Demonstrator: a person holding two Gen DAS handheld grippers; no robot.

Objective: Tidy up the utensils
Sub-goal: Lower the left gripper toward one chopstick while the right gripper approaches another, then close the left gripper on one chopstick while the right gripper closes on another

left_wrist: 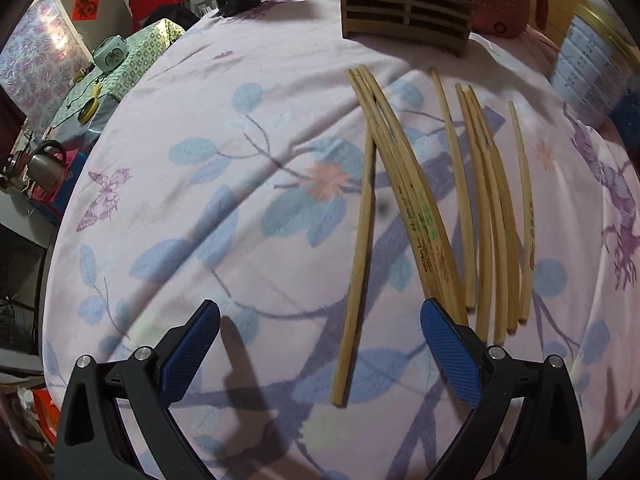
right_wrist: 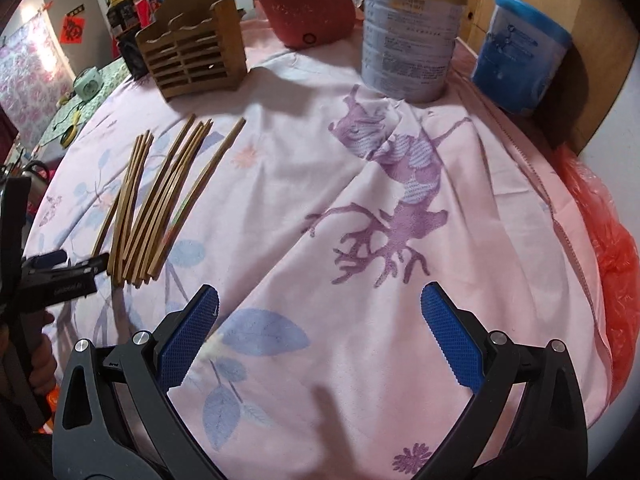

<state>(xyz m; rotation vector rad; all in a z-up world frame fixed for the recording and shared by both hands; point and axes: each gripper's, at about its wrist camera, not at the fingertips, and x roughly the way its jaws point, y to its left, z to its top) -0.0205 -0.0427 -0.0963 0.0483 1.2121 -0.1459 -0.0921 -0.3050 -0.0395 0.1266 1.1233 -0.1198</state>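
Presently both hand-held grippers, left [left_wrist: 320, 316] and right [right_wrist: 320, 300], hover released above chopsticks [left_wrist: 420, 208].

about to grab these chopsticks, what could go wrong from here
The chopsticks lie bunched and crossing, so the open left tool may pinch several or scatter them. The loose, wrinkled tablecloth could snag under a fingertip. The wooden holder is far back, so carrying could drop one.

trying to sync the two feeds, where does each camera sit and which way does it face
Left wrist: on the left gripper, low over the chopsticks, facing the wooden rack; its open jaws show.
Right wrist: on the right gripper, over bare cloth, facing the tin; its open jaws show.
Shared: chopsticks, rack, red pot, tin.
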